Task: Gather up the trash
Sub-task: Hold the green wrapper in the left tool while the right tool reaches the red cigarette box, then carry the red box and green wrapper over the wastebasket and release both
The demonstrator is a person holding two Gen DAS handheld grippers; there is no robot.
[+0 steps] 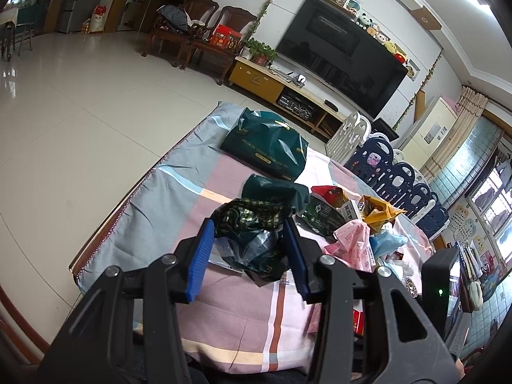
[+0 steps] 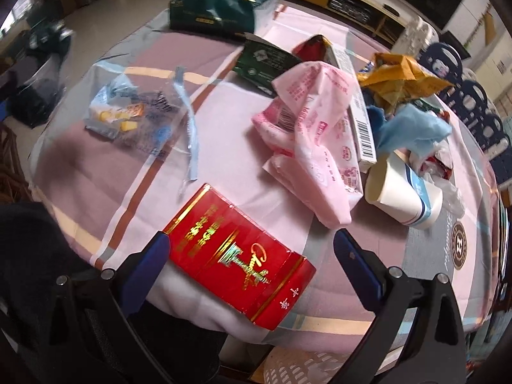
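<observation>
1. While the left gripper [image 1: 248,249] squeezes a crumpled dark bag [image 1: 252,230] at the frame's middle, more trash lies to the right.
2. Low in its frame, the right gripper [image 2: 252,249] is spread wide around a red box [image 2: 236,262] on the bench [image 2: 224,166].

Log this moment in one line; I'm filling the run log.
left gripper: shut on crumpled dark wrapper | right gripper: open around red box | trash pile on tablecloth
</observation>
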